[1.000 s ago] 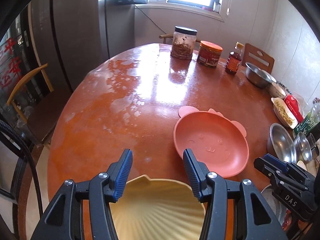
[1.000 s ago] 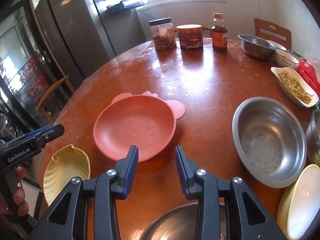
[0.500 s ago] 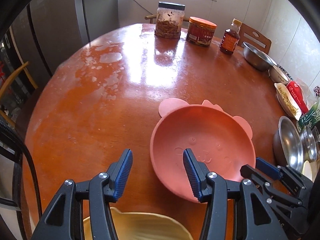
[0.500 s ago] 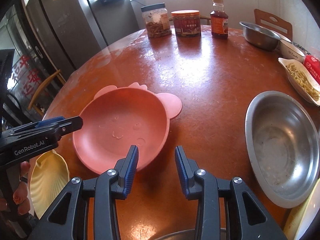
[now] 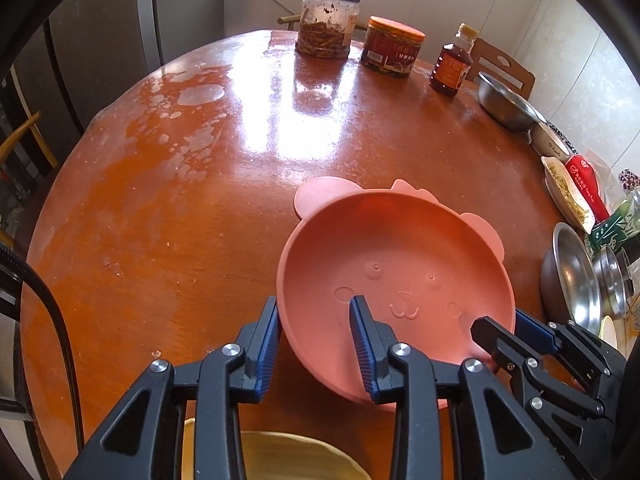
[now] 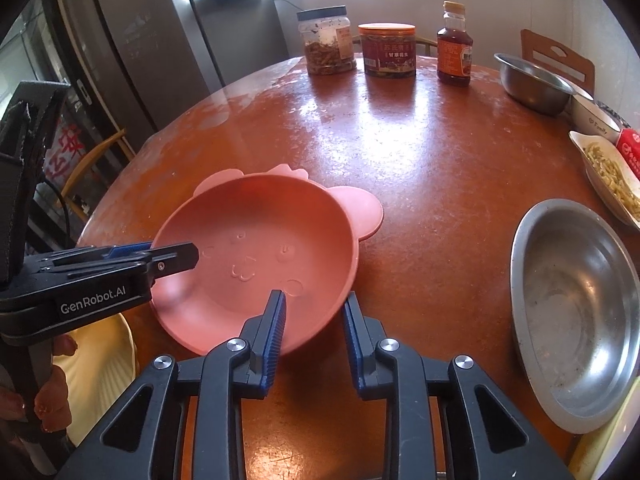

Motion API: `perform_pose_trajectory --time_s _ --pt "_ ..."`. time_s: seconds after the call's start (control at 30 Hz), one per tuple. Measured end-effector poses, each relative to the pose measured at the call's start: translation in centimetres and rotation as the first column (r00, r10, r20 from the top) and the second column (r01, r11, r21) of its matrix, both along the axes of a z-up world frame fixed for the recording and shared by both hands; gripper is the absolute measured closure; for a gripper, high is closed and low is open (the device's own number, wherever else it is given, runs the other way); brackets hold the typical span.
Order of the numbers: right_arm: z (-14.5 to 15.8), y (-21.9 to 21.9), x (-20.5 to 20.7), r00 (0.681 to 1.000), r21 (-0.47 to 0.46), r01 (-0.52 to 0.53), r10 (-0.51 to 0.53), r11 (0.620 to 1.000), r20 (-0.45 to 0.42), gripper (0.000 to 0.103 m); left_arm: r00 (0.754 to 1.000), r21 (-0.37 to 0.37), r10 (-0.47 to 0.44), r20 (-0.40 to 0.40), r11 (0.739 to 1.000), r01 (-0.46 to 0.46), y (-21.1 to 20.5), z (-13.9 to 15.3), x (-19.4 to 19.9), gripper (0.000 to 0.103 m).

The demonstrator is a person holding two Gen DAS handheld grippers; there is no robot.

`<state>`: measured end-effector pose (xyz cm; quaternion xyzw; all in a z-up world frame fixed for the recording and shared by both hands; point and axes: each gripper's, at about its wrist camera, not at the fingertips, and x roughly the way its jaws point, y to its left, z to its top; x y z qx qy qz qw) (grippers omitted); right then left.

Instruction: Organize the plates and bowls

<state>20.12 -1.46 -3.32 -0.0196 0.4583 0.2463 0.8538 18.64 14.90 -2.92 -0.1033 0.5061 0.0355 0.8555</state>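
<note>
A pink bear-faced plate point(image 5: 400, 260) point(image 6: 256, 240) lies on the round wooden table point(image 5: 180, 200). My left gripper point(image 5: 314, 316) straddles its near-left rim, one finger outside and one inside, its jaws closing onto the rim. In the right wrist view the left gripper point(image 6: 168, 254) shows from the side at the plate's left edge. My right gripper point(image 6: 314, 312) is shut on the plate's near-right rim, one finger inside and one outside. The left wrist view shows the right gripper point(image 5: 500, 330) at the plate's right edge. A yellow shell-shaped plate point(image 5: 280, 456) point(image 6: 100, 364) sits near the table's front edge.
A large steel bowl point(image 6: 576, 300) lies to the right, with another steel bowl point(image 6: 532, 80) farther back. Two jars point(image 6: 326, 42) point(image 6: 386, 50) and a sauce bottle point(image 6: 454, 46) stand at the far edge. A dish of food point(image 6: 608, 176) sits right. A hand point(image 6: 44, 400) holds the left gripper.
Both grippers moved forward and down to the pink plate, and their jaws narrowed onto its rim. The yellow plate slid toward the bottom of the left wrist view.
</note>
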Motion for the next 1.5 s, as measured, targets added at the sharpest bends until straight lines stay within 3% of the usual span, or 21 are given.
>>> perform_pose_trajectory --time_s 0.3,0.8,1.07,1.5 --pt "2.1 -0.3 -1.5 0.999 0.031 -0.014 0.012 0.999 0.044 0.074 0.997 0.058 -0.001 0.084 0.998 -0.004 -0.6 3.6 -2.8 0.068" --pt "6.1 2.2 -6.6 0.980 0.053 -0.142 0.133 0.988 0.146 0.074 0.979 0.039 0.100 0.178 0.993 -0.109 2.0 6.9 -11.1 0.068" --pt "5.6 4.5 -8.9 0.967 0.026 -0.217 0.211 0.976 0.145 0.074 0.972 0.041 0.160 0.174 0.985 -0.169 3.3 6.2 -14.7 0.068" --pt "3.4 7.6 -11.1 0.948 -0.040 -0.297 0.300 0.954 0.103 0.074 0.974 0.065 0.202 0.103 0.976 -0.210 3.9 2.8 -18.3 0.068"
